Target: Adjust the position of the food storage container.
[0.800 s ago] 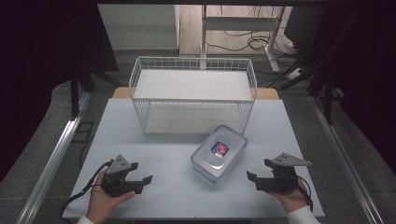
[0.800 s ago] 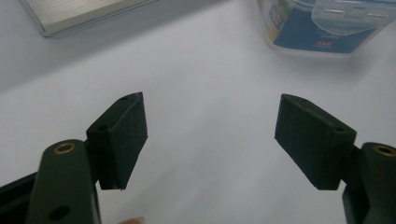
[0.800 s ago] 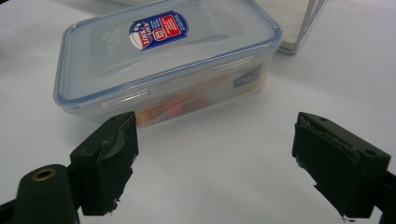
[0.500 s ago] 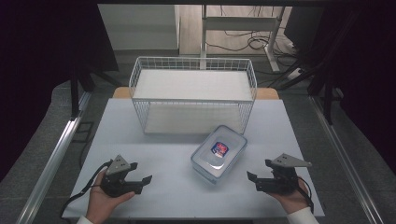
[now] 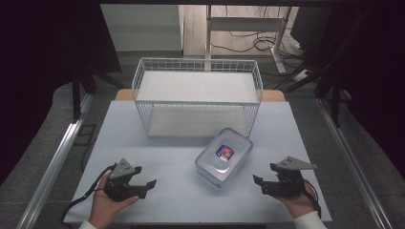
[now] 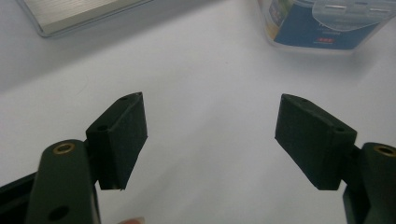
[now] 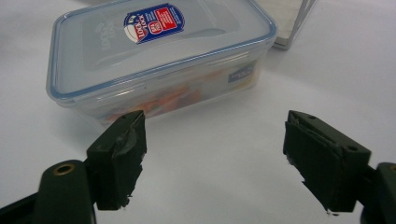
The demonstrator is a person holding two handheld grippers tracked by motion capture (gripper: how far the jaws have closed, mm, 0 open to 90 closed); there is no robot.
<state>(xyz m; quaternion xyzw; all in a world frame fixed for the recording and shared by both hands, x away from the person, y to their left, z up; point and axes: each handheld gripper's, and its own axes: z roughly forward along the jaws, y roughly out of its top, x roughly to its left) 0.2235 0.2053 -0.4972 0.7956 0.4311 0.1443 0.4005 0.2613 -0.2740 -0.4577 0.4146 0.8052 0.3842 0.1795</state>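
Two released hand-held grippers flank a lidded plastic container (image 5: pixel 224 156) on the white desk (image 5: pixel 181 200).
The left hand-held gripper (image 5: pixel 143 186) rests with jaws spread, empty; the right hand-held gripper (image 5: pixel 264 184) likewise, near the container; a wire basket (image 5: pixel 197 98) stands just behind it.

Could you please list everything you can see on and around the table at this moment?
Table: one, white, centre of the high view.
Wire basket: one, white, far side of the table, standing on it.
Plastic container: one, clear with a blue-trimmed lid and a red-blue label, lid on, in front of the basket's right end.
Desk legs and cables: grey, on the floor behind the table.
Left gripper: one, black, open, near left corner.
Right gripper: one, black, open, near right corner.
Hands: two, holding the grippers.
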